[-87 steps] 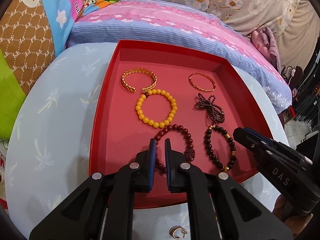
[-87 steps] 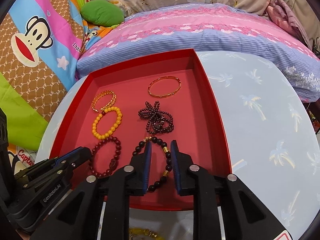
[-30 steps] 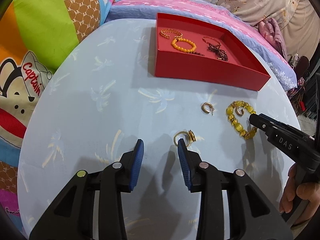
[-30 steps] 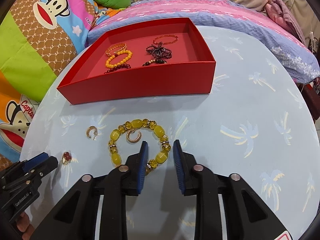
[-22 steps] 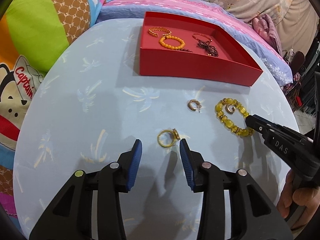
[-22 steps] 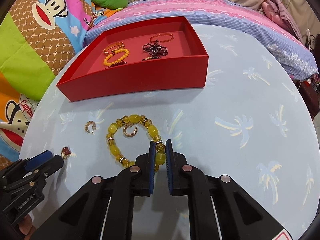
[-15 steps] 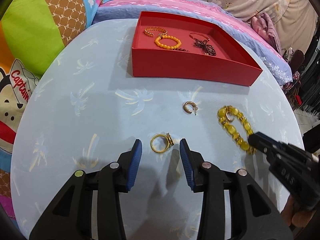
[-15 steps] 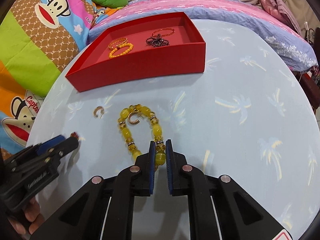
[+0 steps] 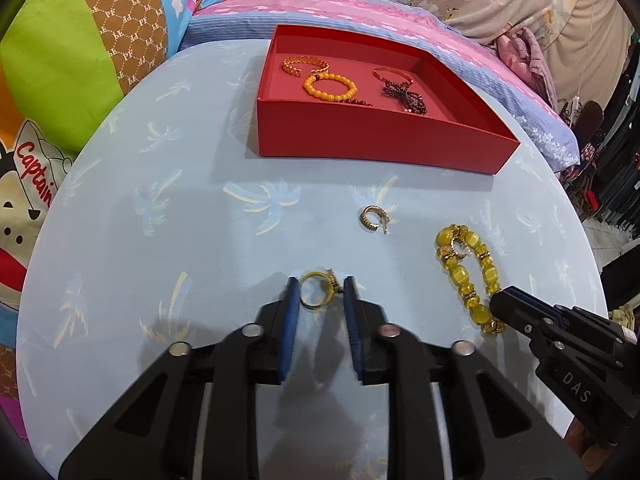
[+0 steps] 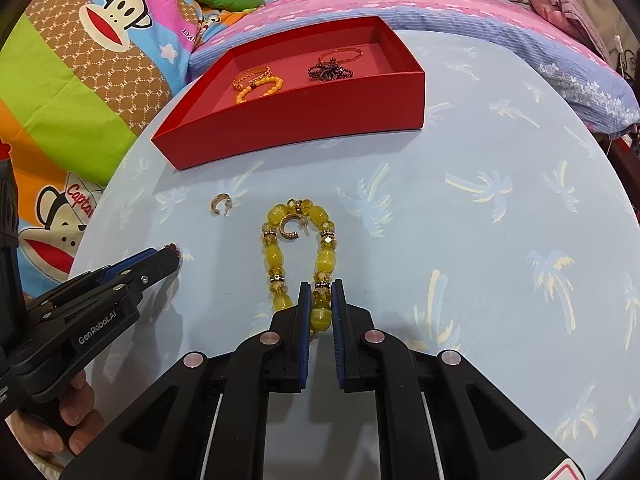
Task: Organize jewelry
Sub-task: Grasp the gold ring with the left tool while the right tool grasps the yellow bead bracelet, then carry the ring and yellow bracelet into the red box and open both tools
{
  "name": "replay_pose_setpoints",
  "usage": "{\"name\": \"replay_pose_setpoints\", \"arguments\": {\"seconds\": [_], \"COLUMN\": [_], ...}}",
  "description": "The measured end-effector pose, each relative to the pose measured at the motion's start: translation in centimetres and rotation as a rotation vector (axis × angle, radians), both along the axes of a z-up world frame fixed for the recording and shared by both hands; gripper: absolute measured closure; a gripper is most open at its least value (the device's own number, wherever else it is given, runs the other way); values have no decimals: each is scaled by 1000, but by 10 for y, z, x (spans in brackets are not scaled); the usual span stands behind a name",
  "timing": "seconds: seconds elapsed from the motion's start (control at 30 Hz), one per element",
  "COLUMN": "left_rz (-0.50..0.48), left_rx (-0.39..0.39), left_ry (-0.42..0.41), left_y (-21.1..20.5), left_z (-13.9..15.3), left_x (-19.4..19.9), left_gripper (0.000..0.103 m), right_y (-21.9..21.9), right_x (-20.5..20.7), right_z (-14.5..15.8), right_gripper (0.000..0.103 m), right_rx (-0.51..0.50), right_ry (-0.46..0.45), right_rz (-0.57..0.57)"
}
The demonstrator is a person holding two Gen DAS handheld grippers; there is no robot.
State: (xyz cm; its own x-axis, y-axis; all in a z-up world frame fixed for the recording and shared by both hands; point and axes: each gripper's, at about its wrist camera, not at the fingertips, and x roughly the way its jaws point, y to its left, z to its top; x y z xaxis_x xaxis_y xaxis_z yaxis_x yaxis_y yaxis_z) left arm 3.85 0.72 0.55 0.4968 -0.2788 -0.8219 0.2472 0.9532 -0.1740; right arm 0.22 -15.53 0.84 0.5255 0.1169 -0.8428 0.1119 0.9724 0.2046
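My left gripper [image 9: 318,293] is open, and a gold ring [image 9: 316,293] lies on the table between its blue pads. My right gripper [image 10: 321,294] is shut on a yellow bead bracelet [image 10: 298,246], which also shows in the left wrist view [image 9: 466,276], stretched along the table. A gold hoop earring [image 10: 291,228] lies inside the bracelet loop. A second gold earring [image 9: 372,219] lies alone on the table. The red tray [image 9: 372,140] behind holds several bracelets.
The round table [image 9: 140,240] has a light blue cloth with palm prints. Cartoon pillows [image 10: 80,80] and a pink and blue bedspread [image 9: 360,12] lie behind it. The tray stands at the far side of the table [image 10: 304,120].
Both grippers left the tray and came back to the near table. The right gripper shut on the yellow bracelet and pulled it long. The left gripper moved forward around the ring.
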Motion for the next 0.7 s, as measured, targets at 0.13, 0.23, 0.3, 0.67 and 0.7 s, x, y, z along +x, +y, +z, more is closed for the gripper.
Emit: {"name": "replay_pose_setpoints", "arguments": {"seconds": [0.13,0.23,0.3,0.67,0.7], "left_rz": [-5,-6,-8,-9,-10], "left_rx": [-4,-4,-8,-31,-33], "left_ry": [2,1,2,-2,-2], "left_y": [0,0,1,3,3], "left_z": [2,2,2,11,13], "left_x": [1,0,0,-2,-2], "left_gripper": [95,95,95,96,96], "right_y": [-1,-3,-3,-8,-8], "right_x": [-2,-3,-3,-1,-1], "right_z": [12,23,29,75,80], "right_gripper": [93,93,93,93,93], "right_rx": [11,21,28,65,66], "right_ry": [-29,-52,-65,-174,-185], "right_rz": [0,2,1,6,6]}}
